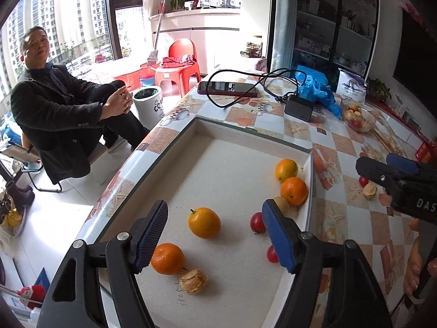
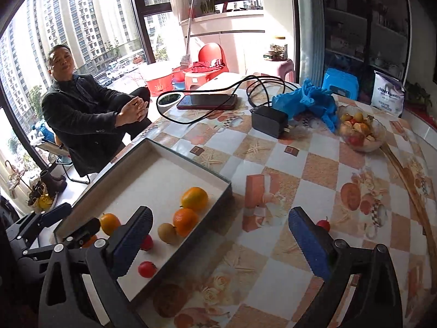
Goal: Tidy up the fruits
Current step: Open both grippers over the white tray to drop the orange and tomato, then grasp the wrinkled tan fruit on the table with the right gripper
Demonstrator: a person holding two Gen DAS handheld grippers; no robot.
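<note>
A shallow white tray lies on the patterned table and holds several oranges, small red fruits and a husked fruit. My left gripper is open and empty above the tray, with an orange between its fingers' line and another orange by the left finger. My right gripper is open and empty over the tray's right edge; it also shows in the left wrist view. A small red fruit and a husked fruit lie loose on the table.
A glass bowl of mixed fruit stands at the far right of the table. A phone, a black charger with cable and blue gloves lie at the back. A man sits to the left.
</note>
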